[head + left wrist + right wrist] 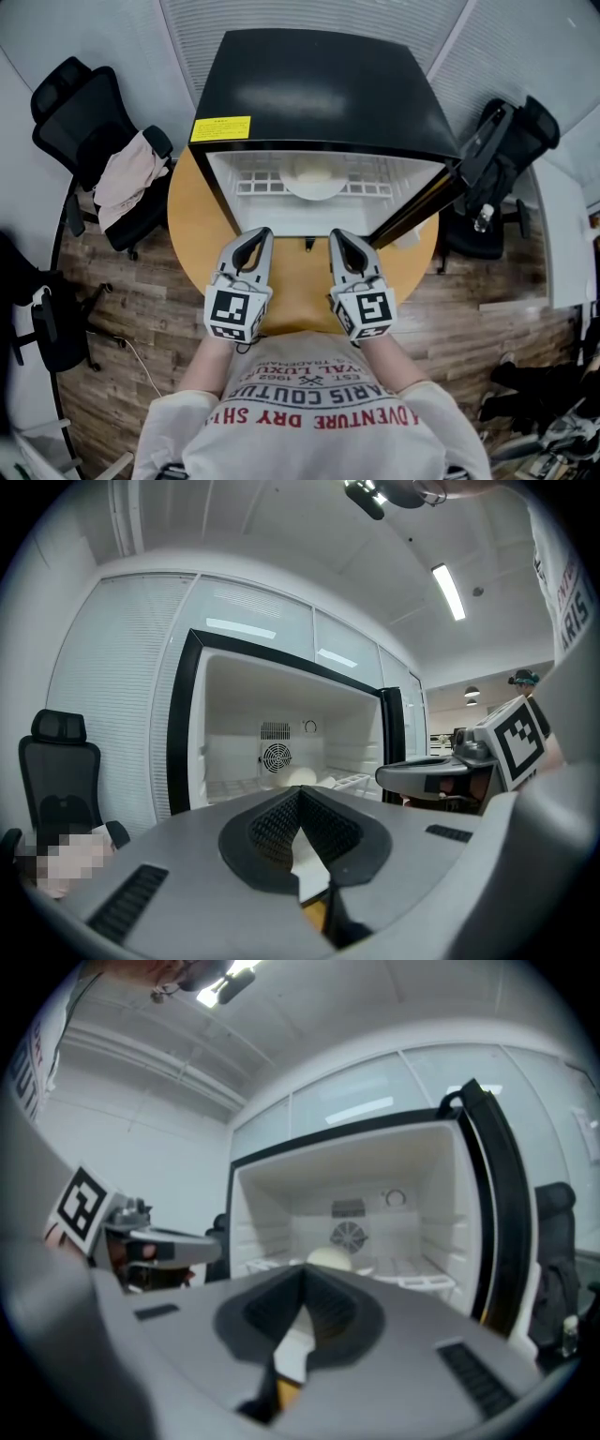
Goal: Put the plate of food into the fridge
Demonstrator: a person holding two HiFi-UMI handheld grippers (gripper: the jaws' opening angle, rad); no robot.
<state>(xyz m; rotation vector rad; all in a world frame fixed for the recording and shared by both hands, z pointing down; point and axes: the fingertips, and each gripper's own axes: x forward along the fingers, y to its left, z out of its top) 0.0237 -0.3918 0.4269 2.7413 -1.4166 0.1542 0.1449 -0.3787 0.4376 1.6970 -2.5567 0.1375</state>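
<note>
A black mini fridge (319, 89) stands open on a round wooden table (192, 220), its door (441, 187) swung out to the right. The white plate (314, 180) with a pale mound of food rests on the wire shelf inside. The food also shows in the left gripper view (302, 777) and in the right gripper view (328, 1258). My left gripper (255, 240) and right gripper (342, 242) hover side by side over the table just before the opening. Both are shut with nothing between the jaws, which meet at their tips (300, 795) (305, 1275).
A black office chair (89, 141) draped with a pale cloth (127, 178) stands left of the table. Another chair (506, 150) sits behind the open door at right. The floor is wood planks. The person's shirt (319, 412) fills the bottom of the head view.
</note>
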